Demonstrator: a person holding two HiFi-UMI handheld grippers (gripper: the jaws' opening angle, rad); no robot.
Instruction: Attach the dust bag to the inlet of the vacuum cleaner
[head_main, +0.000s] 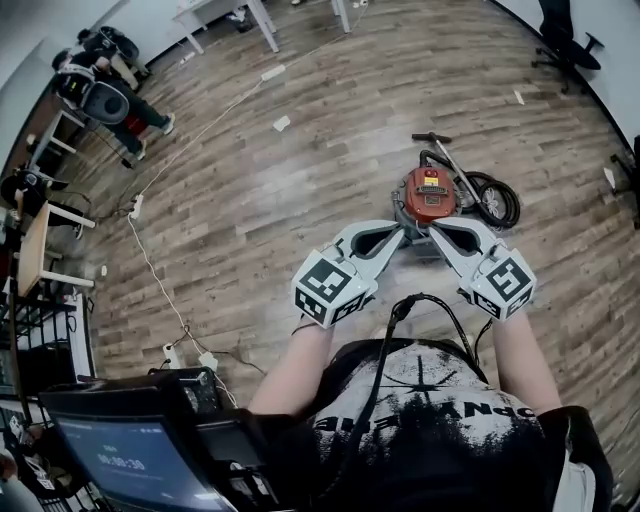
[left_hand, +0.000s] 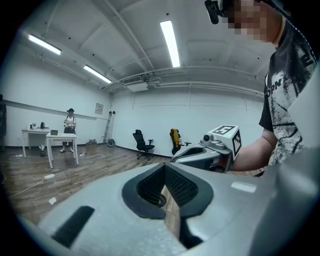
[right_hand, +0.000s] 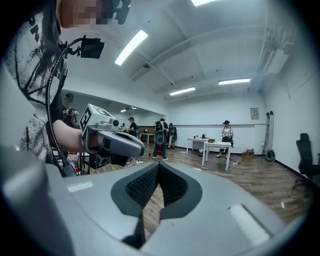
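A small red vacuum cleaner (head_main: 430, 195) stands on the wooden floor just beyond both grippers, with a black hose (head_main: 497, 202) coiled at its right and a thin handle (head_main: 433, 138) behind it. No dust bag shows in any view. My left gripper (head_main: 399, 236) and right gripper (head_main: 436, 233) are held side by side in front of the body, tips angled toward each other above the vacuum's near side. Both are shut with nothing between the pads. The left gripper view shows its own closed jaws (left_hand: 165, 169) and the right gripper (left_hand: 212, 149) beside them. The right gripper view shows the left gripper (right_hand: 110, 137).
A laptop (head_main: 130, 455) sits at the lower left near my body. A white cable (head_main: 150, 270) and a power strip (head_main: 185, 355) lie on the floor at left. White tables (right_hand: 217, 147), office chairs (left_hand: 143, 142) and several people stand far off in the room.
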